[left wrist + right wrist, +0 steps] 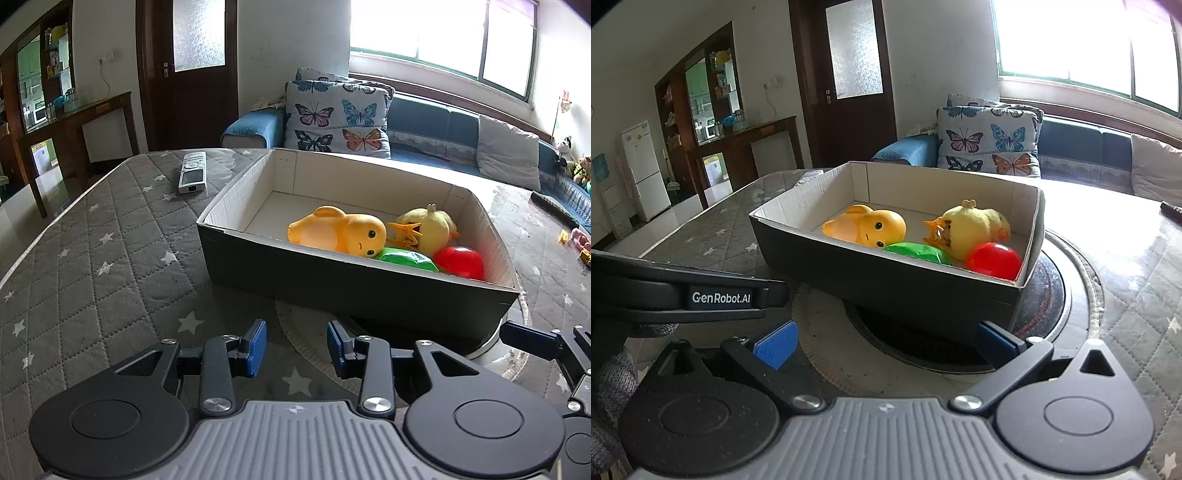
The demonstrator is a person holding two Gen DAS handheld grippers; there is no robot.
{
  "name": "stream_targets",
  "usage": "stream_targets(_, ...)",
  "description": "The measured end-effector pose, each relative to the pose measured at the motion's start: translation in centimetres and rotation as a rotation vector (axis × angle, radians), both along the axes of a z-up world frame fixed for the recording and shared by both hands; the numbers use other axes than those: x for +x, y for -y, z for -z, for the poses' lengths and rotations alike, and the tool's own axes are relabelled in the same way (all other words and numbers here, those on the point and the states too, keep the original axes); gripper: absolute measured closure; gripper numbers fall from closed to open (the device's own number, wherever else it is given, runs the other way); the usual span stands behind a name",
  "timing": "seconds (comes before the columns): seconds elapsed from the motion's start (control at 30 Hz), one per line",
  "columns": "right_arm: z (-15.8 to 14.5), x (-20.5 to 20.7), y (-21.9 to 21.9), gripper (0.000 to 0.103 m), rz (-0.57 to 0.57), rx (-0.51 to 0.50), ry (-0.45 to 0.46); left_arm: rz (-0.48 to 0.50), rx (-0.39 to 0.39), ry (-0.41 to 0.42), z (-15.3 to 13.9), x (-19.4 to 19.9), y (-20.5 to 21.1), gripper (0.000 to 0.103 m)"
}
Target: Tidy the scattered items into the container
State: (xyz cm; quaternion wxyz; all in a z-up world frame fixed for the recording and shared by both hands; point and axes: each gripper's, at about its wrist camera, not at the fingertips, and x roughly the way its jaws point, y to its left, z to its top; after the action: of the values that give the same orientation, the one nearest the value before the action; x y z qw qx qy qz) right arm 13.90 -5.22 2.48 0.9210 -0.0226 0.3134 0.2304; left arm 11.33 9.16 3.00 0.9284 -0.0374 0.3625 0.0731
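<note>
A dark cardboard box (332,284) with a white inside stands on the quilted table, also in the right wrist view (886,280). In it lie a yellow rubber doll (343,230) (871,225), a yellow plush chick (428,225) (971,225), a green item (406,256) (918,252) and a red ball (460,262) (993,261). My left gripper (296,349) is open and empty just before the box's near wall. My right gripper (886,341) is wide open and empty, close to the box's near corner.
A white remote (192,171) lies on the grey star-quilted table cover (110,258) left of the box. A round dark hob ring (1052,295) sits under the box. A dark remote (554,208) and small toys (580,240) lie far right. A sofa with butterfly pillows (336,118) stands behind.
</note>
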Motion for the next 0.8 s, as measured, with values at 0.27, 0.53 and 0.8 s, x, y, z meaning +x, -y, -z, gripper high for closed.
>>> stream_targets(0.27,0.2,0.6,-0.1,0.0,0.013,-0.012,-0.02,0.002,0.006,-0.005,0.0,0.7,-0.2,0.064)
stream_targets(0.53,0.3,1.1,-0.3,0.0,0.021,-0.021,-0.036,0.012,0.019,-0.006,0.0,1.3,-0.1,0.064)
stream_targets(0.8,0.5,1.7,-0.4,0.0,0.035,-0.027,-0.049,0.017,0.022,-0.006,0.0,1.8,-0.1,0.064)
